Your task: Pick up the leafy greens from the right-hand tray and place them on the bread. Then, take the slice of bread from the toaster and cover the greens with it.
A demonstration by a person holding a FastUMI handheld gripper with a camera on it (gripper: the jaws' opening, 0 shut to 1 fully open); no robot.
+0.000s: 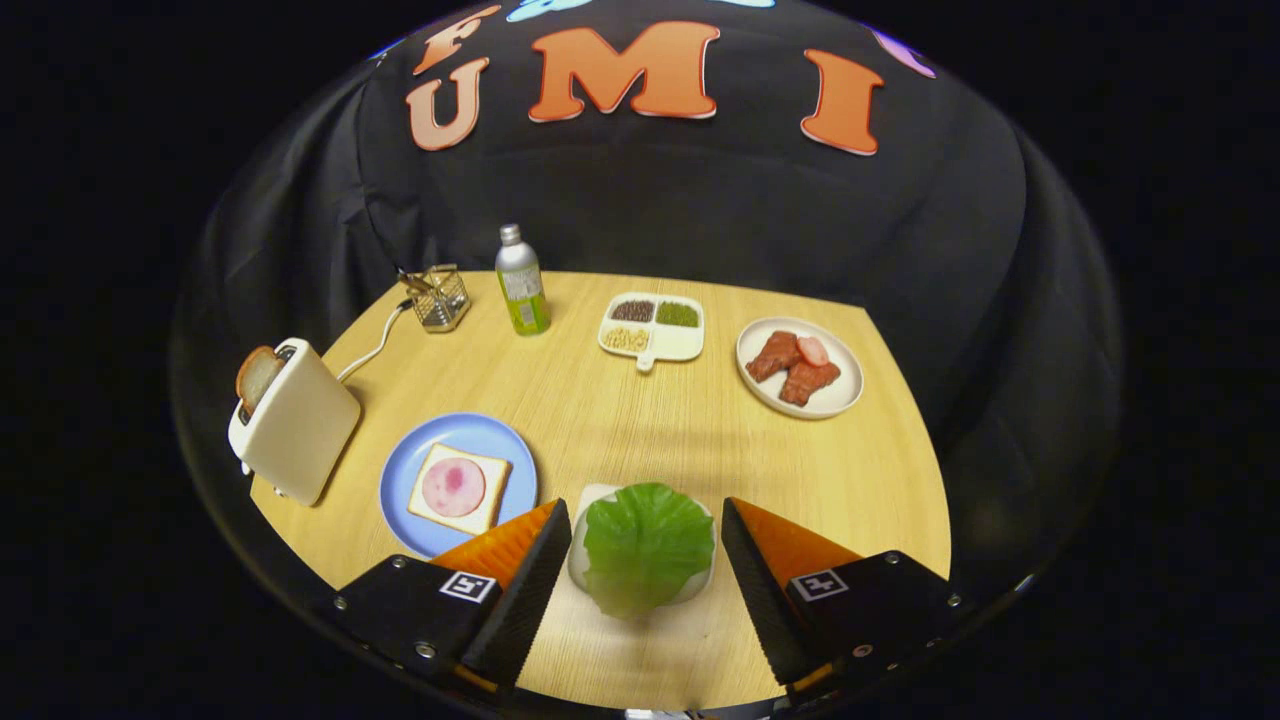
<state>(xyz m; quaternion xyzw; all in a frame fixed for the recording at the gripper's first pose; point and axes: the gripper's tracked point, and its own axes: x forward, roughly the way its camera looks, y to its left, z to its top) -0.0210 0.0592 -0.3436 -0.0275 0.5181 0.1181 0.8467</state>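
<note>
Wide open and empty, gripper (646, 550) straddling green crinkled leafy greens (648, 545) on small white tray (580, 560), right of round blue plate (400, 490); probably light, floppy, best pinched at an edge.

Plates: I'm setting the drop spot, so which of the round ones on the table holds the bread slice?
The blue plate, beside the toaster, carries the bread slice; the white plate holds meat. The open gripper straddles the greens.

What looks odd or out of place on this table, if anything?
Nothing stands out. The leafy greens lie on their tray between the open gripper fingers, bread sits flat on the blue plate, and a slice stands in the toaster.
</note>
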